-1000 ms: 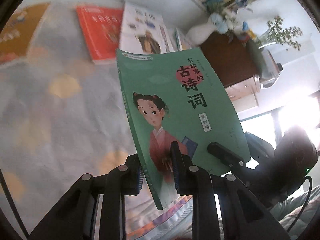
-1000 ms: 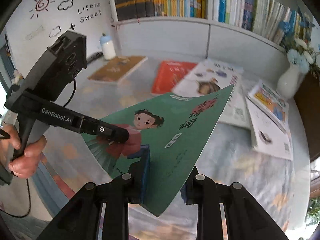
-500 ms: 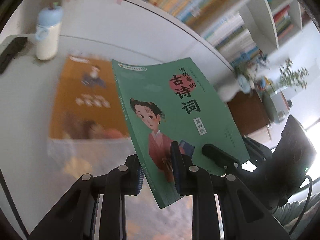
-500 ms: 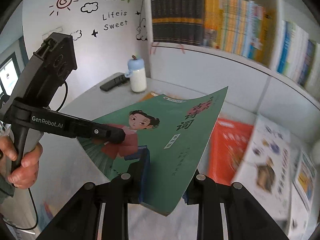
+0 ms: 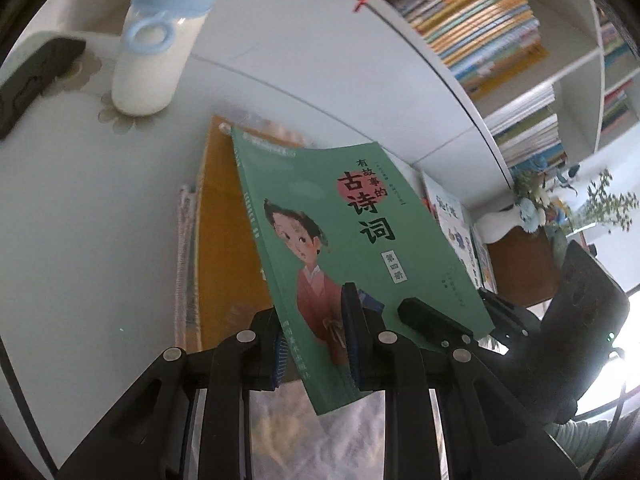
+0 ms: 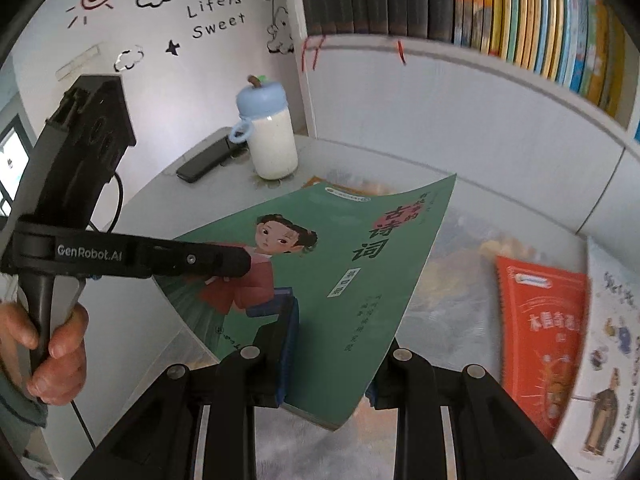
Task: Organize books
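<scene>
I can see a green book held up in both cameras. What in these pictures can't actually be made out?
- Yellow book, left wrist view: its cover is mostly hidden behind the green book.
- Shelf books, right wrist view: spine titles blurred and too small.
- White picture book, right wrist view: cut off by the image edge.
- Right gripper's right finger: hidden under the green book.

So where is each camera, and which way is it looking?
Left wrist: on the left gripper, looking along its fingers at the green book; the right gripper shows too.
Right wrist: on the right gripper, facing the bottle and shelf; the left gripper and hand show.
Both see the book and bottle.
</scene>
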`<state>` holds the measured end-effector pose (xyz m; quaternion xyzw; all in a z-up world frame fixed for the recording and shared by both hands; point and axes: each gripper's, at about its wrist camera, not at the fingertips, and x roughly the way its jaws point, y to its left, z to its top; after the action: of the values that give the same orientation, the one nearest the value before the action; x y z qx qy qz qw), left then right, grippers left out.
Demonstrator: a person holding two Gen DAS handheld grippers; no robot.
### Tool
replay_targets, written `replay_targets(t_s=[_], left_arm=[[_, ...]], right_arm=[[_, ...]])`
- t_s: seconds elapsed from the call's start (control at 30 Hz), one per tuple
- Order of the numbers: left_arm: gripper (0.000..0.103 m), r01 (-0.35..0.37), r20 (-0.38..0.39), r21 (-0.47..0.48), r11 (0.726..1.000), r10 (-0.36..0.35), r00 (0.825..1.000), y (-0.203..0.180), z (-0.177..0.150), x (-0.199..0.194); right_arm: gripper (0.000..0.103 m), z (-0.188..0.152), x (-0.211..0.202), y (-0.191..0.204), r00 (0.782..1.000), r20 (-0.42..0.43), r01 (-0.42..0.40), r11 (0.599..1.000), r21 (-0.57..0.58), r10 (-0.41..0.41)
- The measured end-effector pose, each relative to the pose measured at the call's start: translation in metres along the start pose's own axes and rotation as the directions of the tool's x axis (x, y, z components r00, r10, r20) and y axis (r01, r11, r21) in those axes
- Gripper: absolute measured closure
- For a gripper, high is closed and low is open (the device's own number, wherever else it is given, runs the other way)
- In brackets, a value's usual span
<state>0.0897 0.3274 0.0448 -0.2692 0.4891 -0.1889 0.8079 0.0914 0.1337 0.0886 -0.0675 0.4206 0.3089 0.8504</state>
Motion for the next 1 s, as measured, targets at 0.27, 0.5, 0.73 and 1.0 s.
replay_targets(t_s=[0.27, 0.5, 0.73, 1.0], left_arm=[[0.083, -0.012, -0.016, -0.040, 0.999, 0.011, 1.000, 0.017, -0.005, 0.012], [0.075, -0.094, 0.034, -0.080, 0.992, 0.097, 0.995, 0.031, -0.006, -0.006], [0.075, -0.123, 0.077, -0.135, 0.983, 0.134, 0.988, 0.034, -0.015, -0.036], [0.075, -0.152, 0.073, -0.090, 0.984, 0.159, 0.985, 0.000, -0.034, -0.058]], right_arm=[[0.076, -0.004, 0.032, -0.013, 0.998, -0.052, -0.032, 0.996, 0.083, 0.037], [0.076, -0.008, 0.045, -0.015, 0.994, -0.089, -0.047, 0.992, 0.119, 0.058], [0.065, -0.013, 0.055, -0.023, 0.983, -0.138, -0.091, 0.978, 0.187, 0.118], [0.055, -0.032, 0.033, -0.031, 0.973, -0.195, -0.070, 0.963, 0.262, 0.123]])
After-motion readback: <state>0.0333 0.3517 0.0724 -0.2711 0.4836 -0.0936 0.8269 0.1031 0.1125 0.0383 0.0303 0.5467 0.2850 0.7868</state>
